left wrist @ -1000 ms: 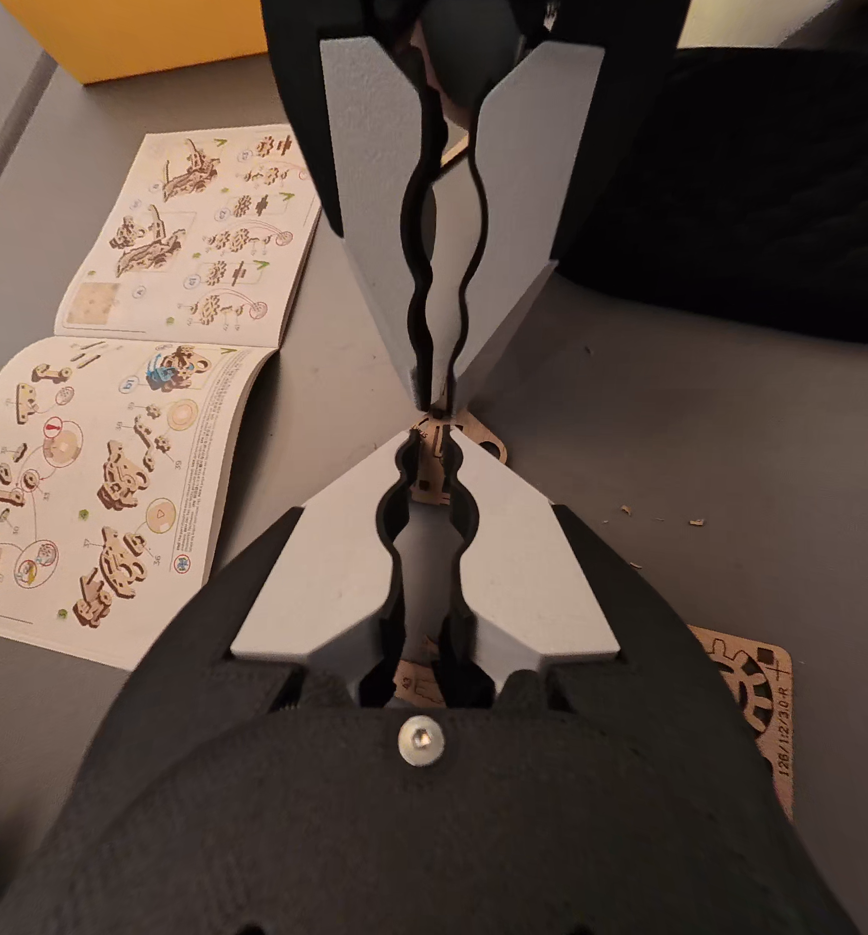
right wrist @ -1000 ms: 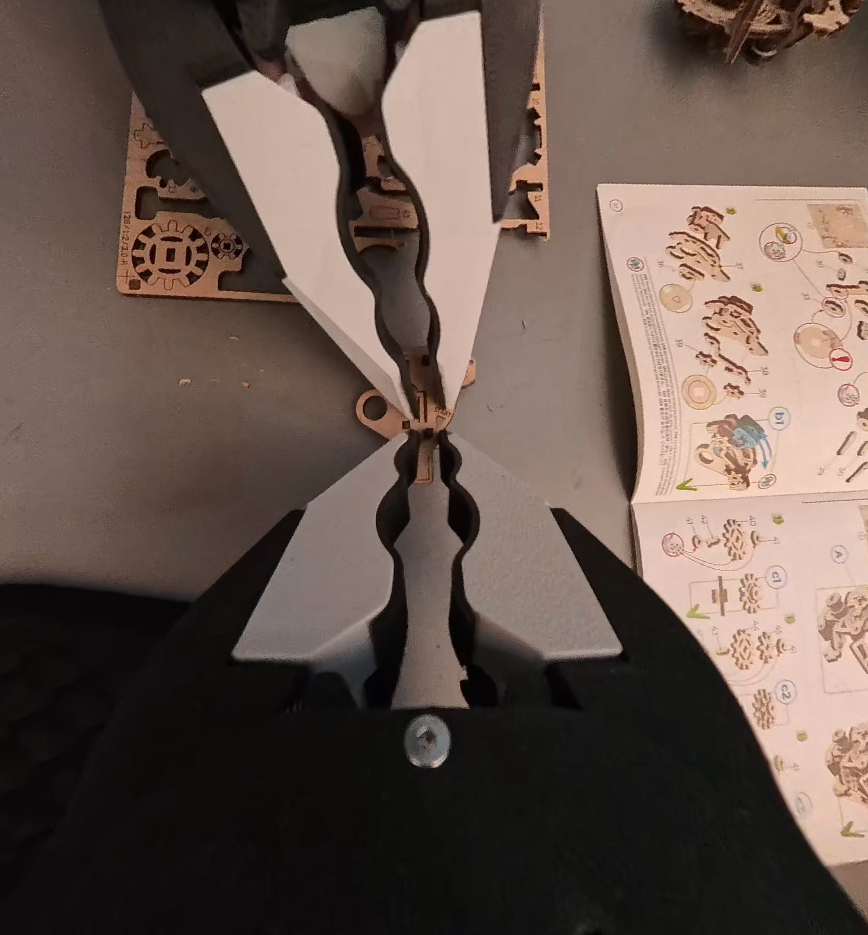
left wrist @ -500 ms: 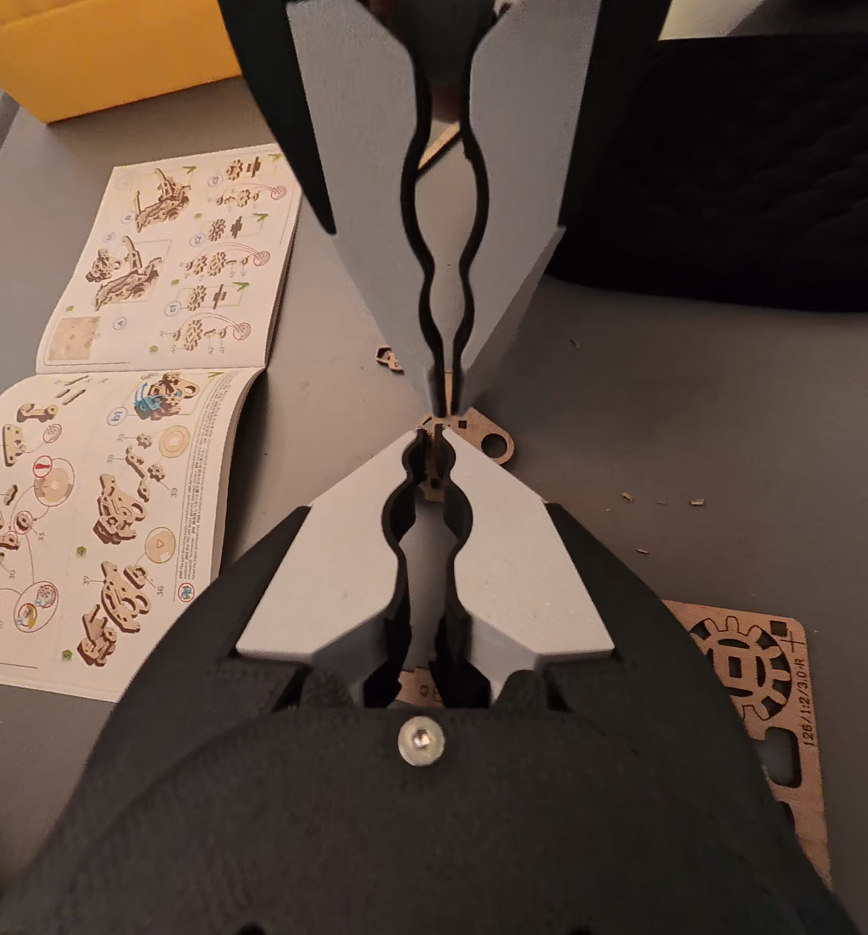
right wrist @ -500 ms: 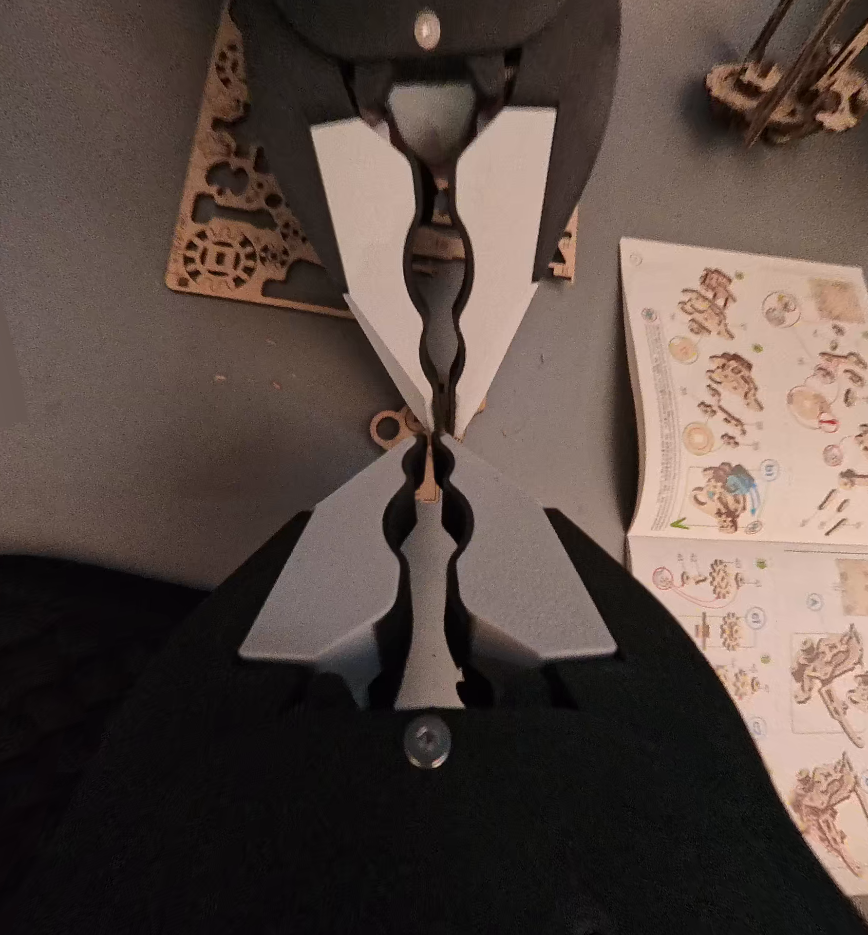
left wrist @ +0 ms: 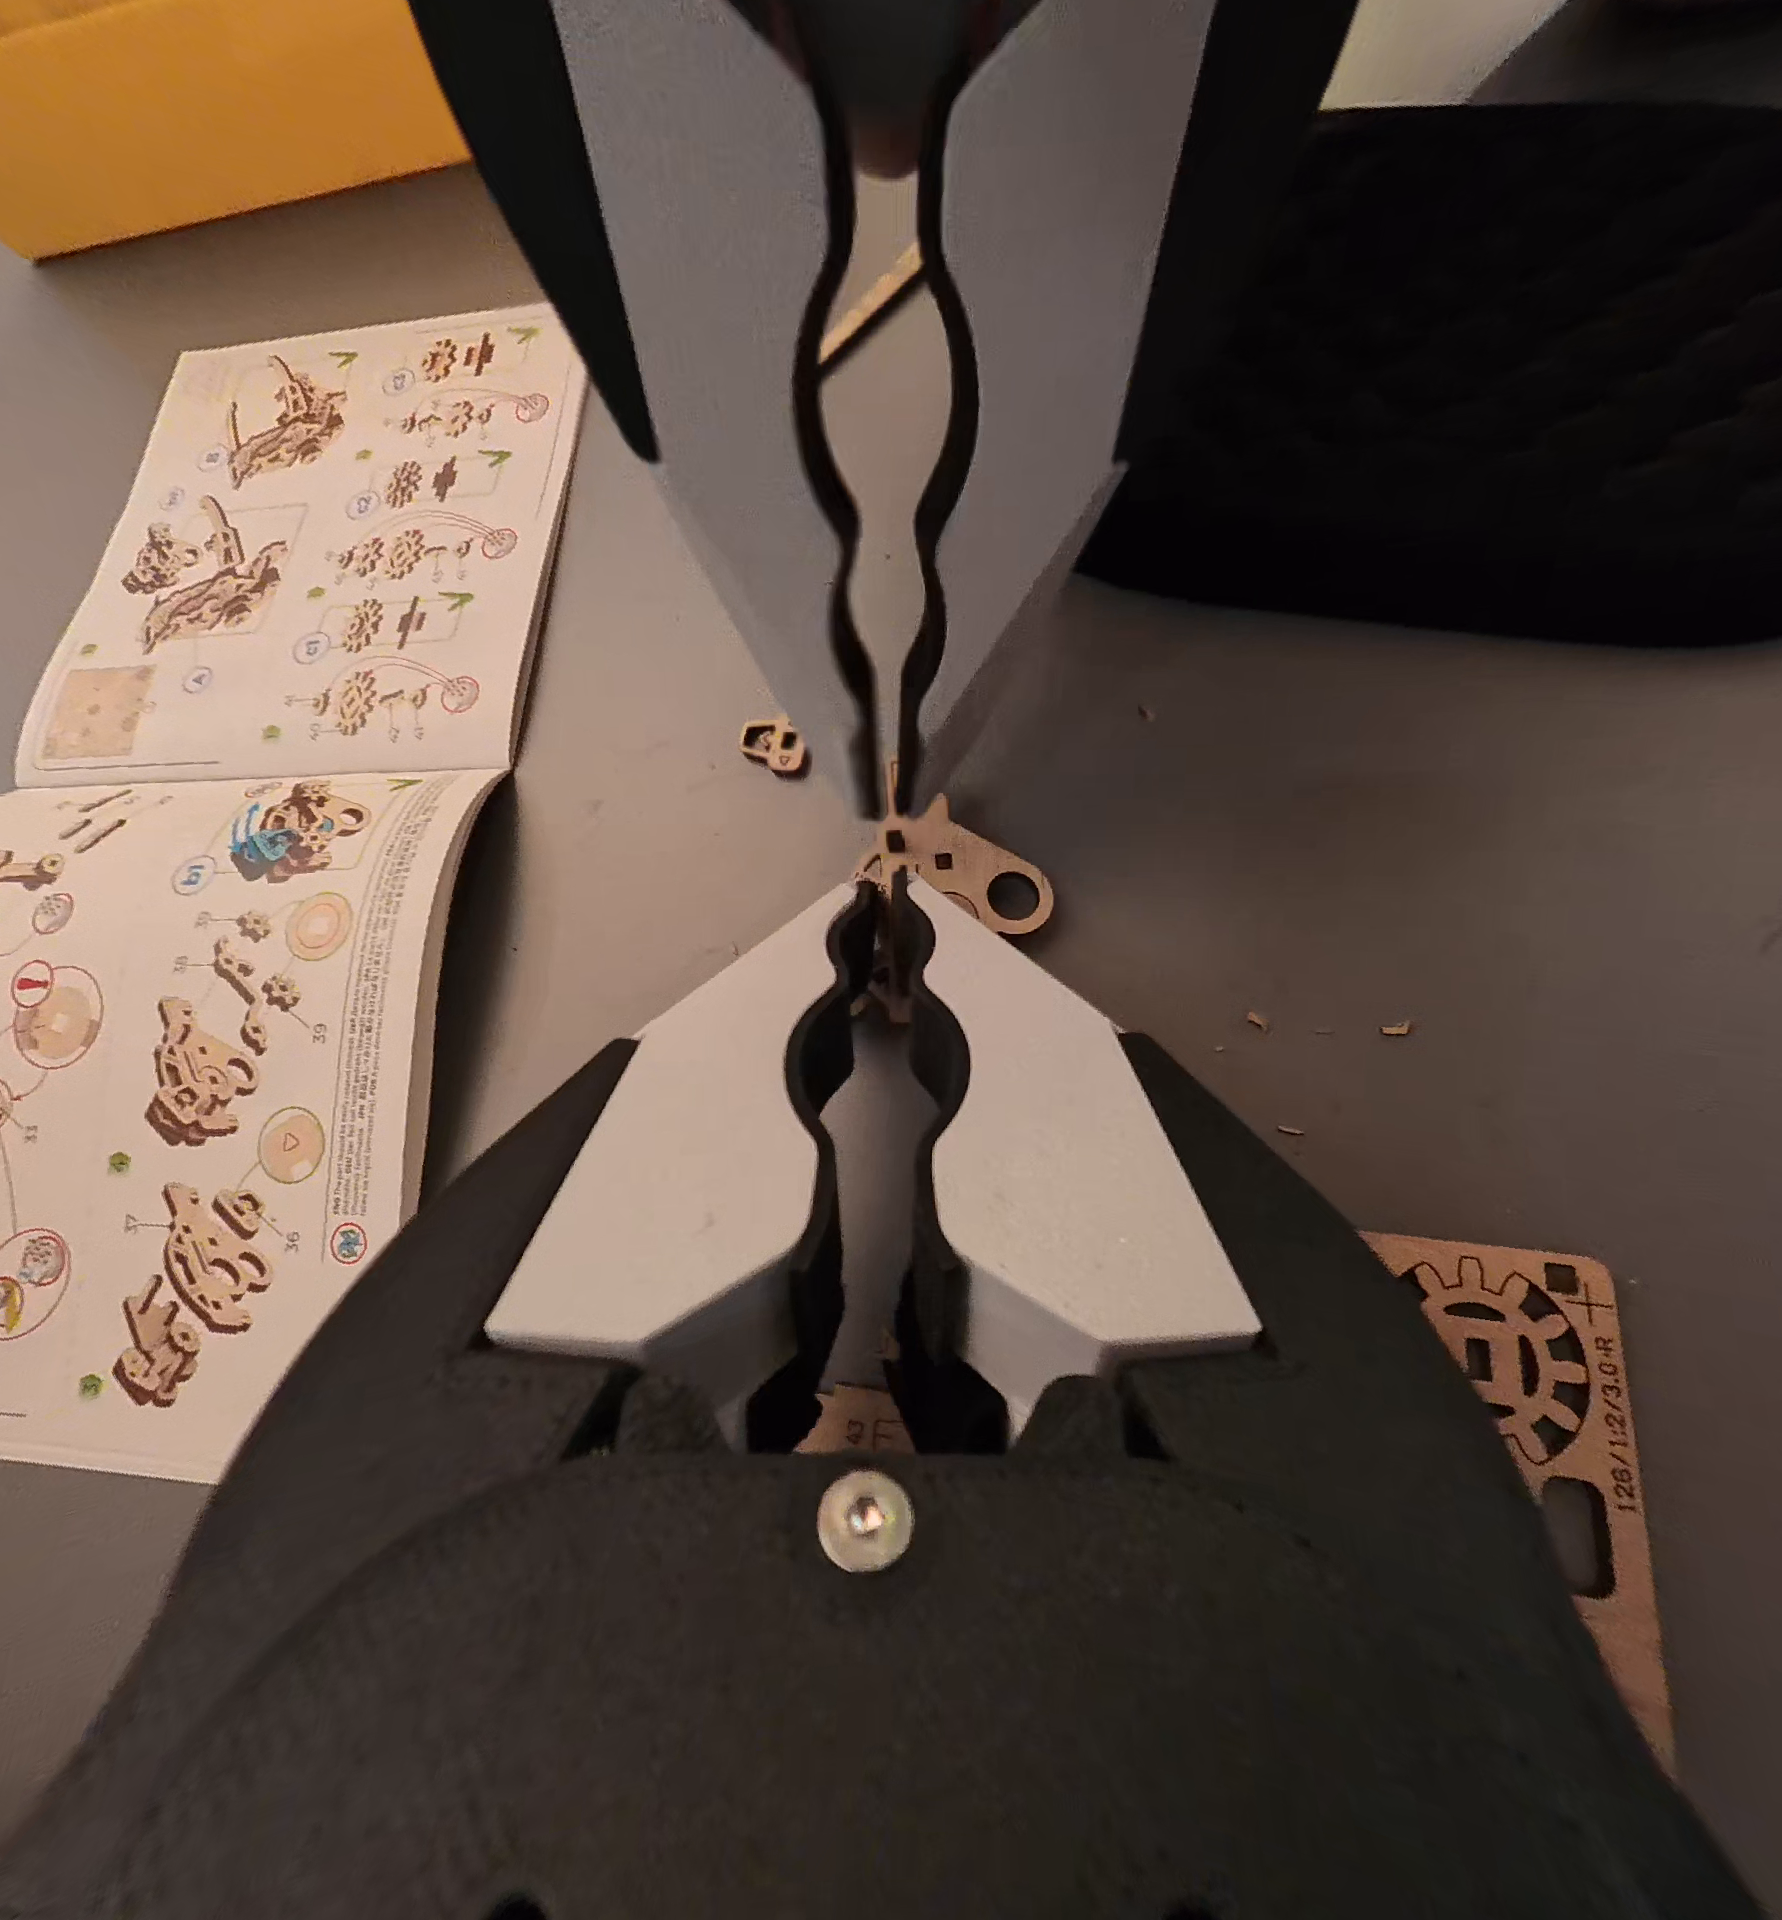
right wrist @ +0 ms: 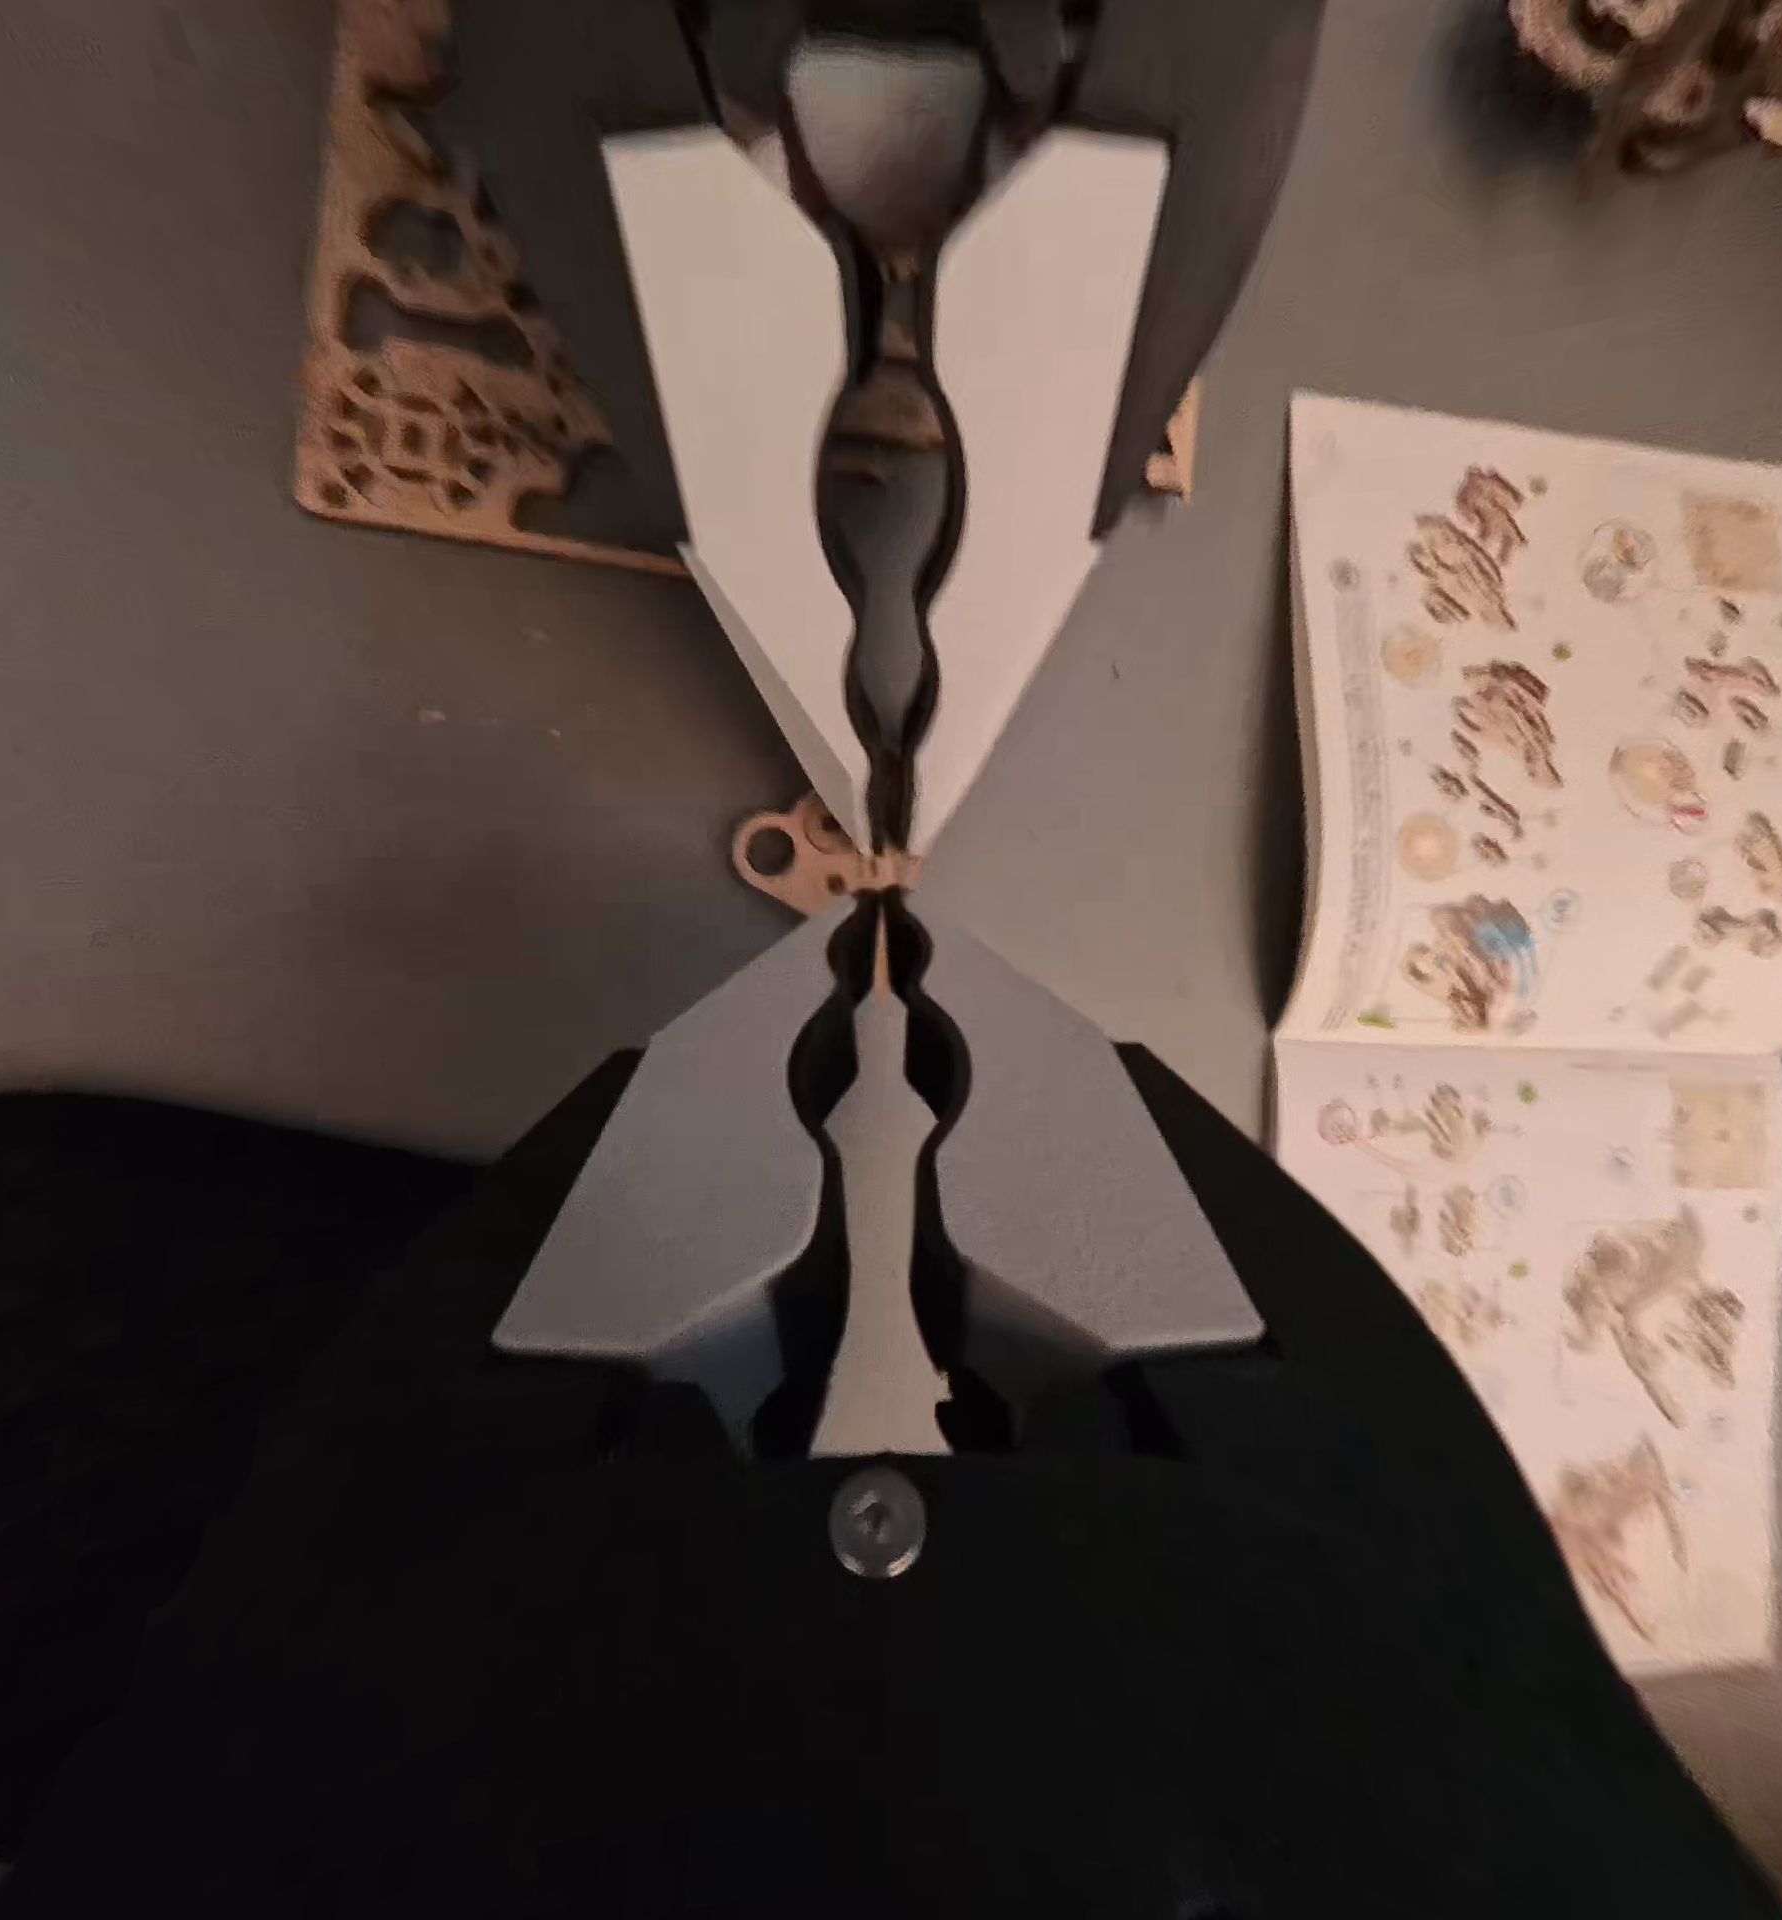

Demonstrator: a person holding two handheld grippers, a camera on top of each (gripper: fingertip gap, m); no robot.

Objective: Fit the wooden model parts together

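Left wrist view: left gripper (left wrist: 882, 896) and right gripper (left wrist: 889, 795) meet tip to tip above the table (left wrist: 1386, 831), each with jaws clenched on the wooden plate (left wrist: 970, 883) between them. Its ringed end (left wrist: 1014, 891) points sideways, long axis crossing both grippers' line.
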